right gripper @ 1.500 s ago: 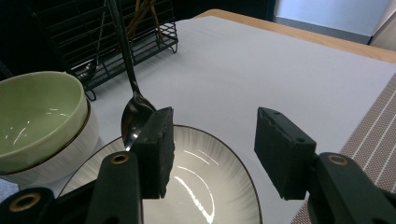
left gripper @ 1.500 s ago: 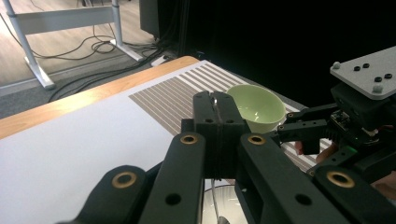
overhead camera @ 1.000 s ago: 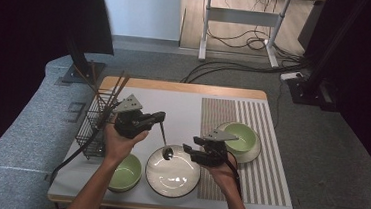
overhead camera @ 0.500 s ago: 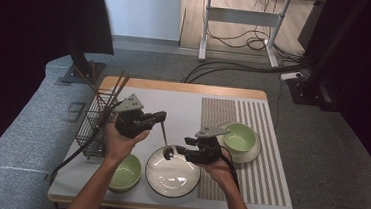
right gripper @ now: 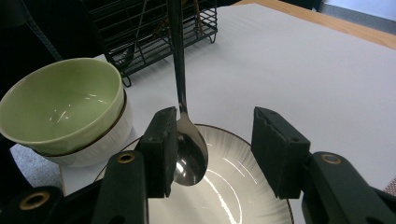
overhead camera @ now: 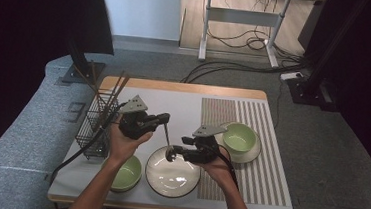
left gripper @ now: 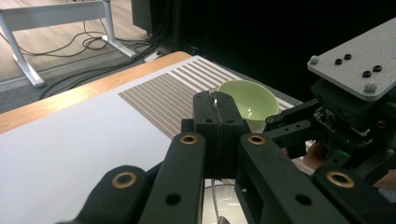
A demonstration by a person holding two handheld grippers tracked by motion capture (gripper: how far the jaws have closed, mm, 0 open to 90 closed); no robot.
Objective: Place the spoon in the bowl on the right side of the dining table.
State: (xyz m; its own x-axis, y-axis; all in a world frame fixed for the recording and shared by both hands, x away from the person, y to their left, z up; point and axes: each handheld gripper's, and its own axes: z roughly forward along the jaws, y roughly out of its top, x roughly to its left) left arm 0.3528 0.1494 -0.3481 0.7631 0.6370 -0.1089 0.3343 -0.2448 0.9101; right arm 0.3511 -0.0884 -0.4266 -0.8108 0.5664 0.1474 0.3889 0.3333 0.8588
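Left gripper (overhead camera: 161,118) clenching the metal spoon (right gripper: 186,140) by its handle, bowl hanging over the white plate (overhead camera: 155,175) | right gripper (right gripper: 212,149) released, jaws flanking the spoon bowl | no legible writing showing.

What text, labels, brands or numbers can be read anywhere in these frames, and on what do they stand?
None can be read. The left gripper, shut on the spoon, the open right gripper, the white plate, both green bowls and the wire rack carry no legible print. The striped mat bears plain stripes, no lettering.
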